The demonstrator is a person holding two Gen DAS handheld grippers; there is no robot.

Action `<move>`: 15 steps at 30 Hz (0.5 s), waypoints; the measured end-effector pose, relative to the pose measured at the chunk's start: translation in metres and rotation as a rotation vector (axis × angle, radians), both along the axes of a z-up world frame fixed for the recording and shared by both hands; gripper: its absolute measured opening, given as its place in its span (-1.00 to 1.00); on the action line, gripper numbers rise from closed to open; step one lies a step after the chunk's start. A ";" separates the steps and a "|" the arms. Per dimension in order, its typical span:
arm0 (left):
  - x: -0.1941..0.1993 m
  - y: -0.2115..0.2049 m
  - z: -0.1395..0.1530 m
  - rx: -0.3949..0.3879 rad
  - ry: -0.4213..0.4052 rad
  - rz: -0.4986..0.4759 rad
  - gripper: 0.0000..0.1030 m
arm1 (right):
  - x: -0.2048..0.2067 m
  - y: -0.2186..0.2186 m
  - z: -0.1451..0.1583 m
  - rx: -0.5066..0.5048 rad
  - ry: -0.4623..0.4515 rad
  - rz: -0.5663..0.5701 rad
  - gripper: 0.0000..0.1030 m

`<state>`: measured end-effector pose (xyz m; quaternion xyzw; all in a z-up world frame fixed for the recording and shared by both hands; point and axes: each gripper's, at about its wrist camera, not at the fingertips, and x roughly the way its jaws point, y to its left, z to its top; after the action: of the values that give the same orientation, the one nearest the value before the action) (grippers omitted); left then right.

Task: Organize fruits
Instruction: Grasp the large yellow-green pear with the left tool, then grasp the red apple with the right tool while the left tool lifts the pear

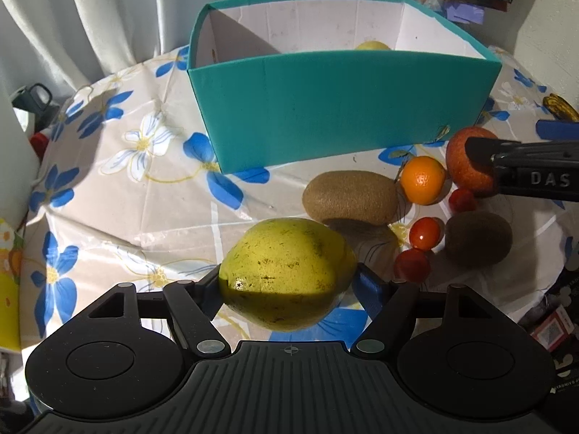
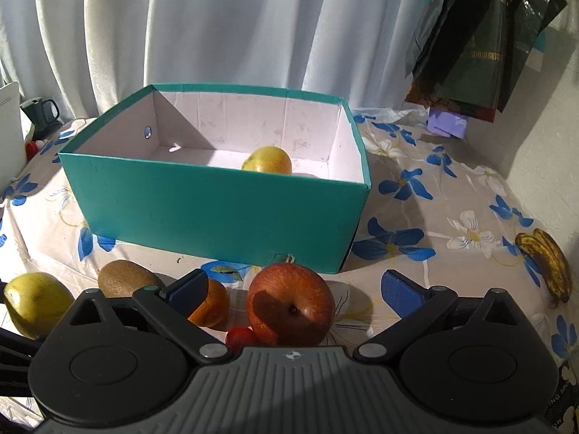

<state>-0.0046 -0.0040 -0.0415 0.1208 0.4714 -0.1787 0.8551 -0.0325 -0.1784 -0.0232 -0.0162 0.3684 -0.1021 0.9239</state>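
Two yellow fruits show: one pear point(image 1: 289, 271) is clamped between the blue pads of the left gripper point(image 1: 289, 282), above the flowered tablecloth point(image 1: 144, 181) and in front of the teal box point(image 1: 343, 108); whether it rests on the cloth or is lifted I cannot tell. The second yellow fruit point(image 2: 267, 161) lies inside the box, towards its right half, against the white floor. Beside the held pear, to its right, a kiwi point(image 1: 351, 197) lies just in front of the box wall, with an orange point(image 1: 422, 180) touching or nearly touching its right end. Three small red tomatoes point(image 1: 425, 232) sit scattered near them, and a second kiwi point(image 1: 477, 238) lies in shadow further right. The red apple point(image 2: 291, 303) stands near the box's right front corner, stem end facing the right wrist camera. The right gripper point(image 2: 293, 289) hangs over it with its jaws wide apart, one blue pad on each side of the apple, neither pressing on it; the left pad sits in front of the orange. A browned banana point(image 2: 546, 264) lies well apart at the right edge of the table. Behind the box hangs a pale curtain point(image 2: 217, 36), and a dark bag point(image 2: 481, 54) hangs at the upper right. A dark mug point(image 2: 43, 115) stands at the far left.
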 end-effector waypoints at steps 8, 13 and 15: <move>0.001 0.000 0.015 0.004 -0.033 0.012 0.51 | 0.017 -0.012 -0.029 0.032 0.054 -0.045 0.73; 0.003 -0.001 0.020 0.009 -0.040 0.017 0.51 | 0.028 -0.014 -0.044 0.069 0.098 -0.029 0.37; 0.003 -0.002 0.021 0.013 -0.042 0.021 0.51 | 0.031 -0.015 -0.050 0.089 0.118 -0.028 0.31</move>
<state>-0.0014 -0.0056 -0.0200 0.1251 0.4556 -0.1643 0.8659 -0.0018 -0.1938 -0.0734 0.0240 0.4265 -0.0974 0.8989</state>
